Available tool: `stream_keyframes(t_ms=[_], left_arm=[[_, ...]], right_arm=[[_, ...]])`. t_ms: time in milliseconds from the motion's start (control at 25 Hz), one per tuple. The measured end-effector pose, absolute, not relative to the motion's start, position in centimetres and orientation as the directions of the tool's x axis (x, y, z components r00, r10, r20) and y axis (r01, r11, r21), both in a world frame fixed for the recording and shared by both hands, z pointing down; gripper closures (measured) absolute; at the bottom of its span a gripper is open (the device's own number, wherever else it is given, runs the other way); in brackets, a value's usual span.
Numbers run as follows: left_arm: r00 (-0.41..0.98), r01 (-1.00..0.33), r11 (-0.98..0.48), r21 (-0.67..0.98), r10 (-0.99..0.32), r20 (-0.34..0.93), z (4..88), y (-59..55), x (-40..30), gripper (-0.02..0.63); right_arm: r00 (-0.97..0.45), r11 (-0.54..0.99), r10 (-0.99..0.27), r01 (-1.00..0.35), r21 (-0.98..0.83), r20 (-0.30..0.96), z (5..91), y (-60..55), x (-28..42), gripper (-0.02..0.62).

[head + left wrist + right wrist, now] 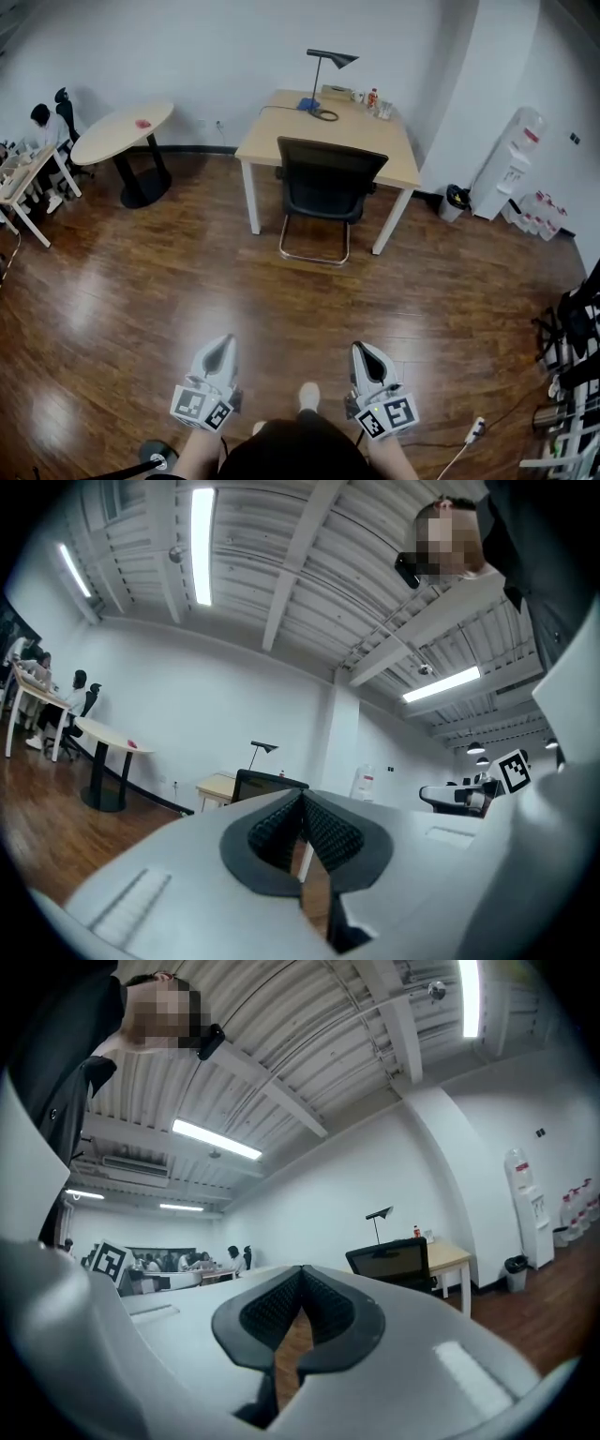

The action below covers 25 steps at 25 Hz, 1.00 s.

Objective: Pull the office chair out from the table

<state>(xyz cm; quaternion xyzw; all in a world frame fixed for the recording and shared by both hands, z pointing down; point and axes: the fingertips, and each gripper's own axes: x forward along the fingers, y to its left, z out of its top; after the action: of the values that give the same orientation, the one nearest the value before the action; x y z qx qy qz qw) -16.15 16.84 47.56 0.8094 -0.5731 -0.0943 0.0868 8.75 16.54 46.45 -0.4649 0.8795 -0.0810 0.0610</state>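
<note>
Our left claw [221, 343] and right claw [365, 349] are both pressed together, empty, pointing level. Well ahead of them, the office chair [330, 183] sits tucked against the tabletop [281, 127], backrest toward us. The right claw looks slightly nearer, though that's hard to judge.

A glossy dark-brown wooden plank floor [187, 300] fills the frame. At upper centre it bears a rectangular light-wood table with white legs [281, 122] and a black mesh-backed office chair [328, 183] tucked against the table's near side. A black desk lamp [323, 75] and small bottles [373, 99] stand along the tabletop's far edge. An oval pale table on a black pedestal [112, 136] stands at upper left.
</note>
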Motion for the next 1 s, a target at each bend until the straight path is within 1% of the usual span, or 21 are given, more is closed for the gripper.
stream_keyframes(t_ms=[280, 480, 680, 1000], left_arm=[[0.378, -0.904, -0.386, 0.184, -0.923, -0.077, 46.9, 8.9, -9.5, 0.604], [0.380, -0.905, -0.389, 0.173, -0.921, -0.081, 45.8, 5.0, -6.6, 0.604], [0.376, -0.909, -0.381, 0.170, -0.924, -0.065, 45.8, 3.0, -5.4, 0.604], [0.379, -0.911, -0.383, 0.156, -0.924, -0.052, 46.2, 0.1, -5.5, 0.604]], right_arm=[[-0.500, 0.498, -0.865, -0.840, -0.217, -0.051, 47.1, 9.7, 16.5, 0.581], [-0.497, 0.499, -0.865, -0.840, -0.214, -0.068, 46.2, 5.3, 19.8, 0.581], [-0.518, 0.521, -0.852, -0.820, -0.235, -0.081, 46.2, 2.6, 20.6, 0.581], [-0.539, 0.534, -0.840, -0.806, -0.256, -0.056, 47.7, -0.1, 19.9, 0.581]])
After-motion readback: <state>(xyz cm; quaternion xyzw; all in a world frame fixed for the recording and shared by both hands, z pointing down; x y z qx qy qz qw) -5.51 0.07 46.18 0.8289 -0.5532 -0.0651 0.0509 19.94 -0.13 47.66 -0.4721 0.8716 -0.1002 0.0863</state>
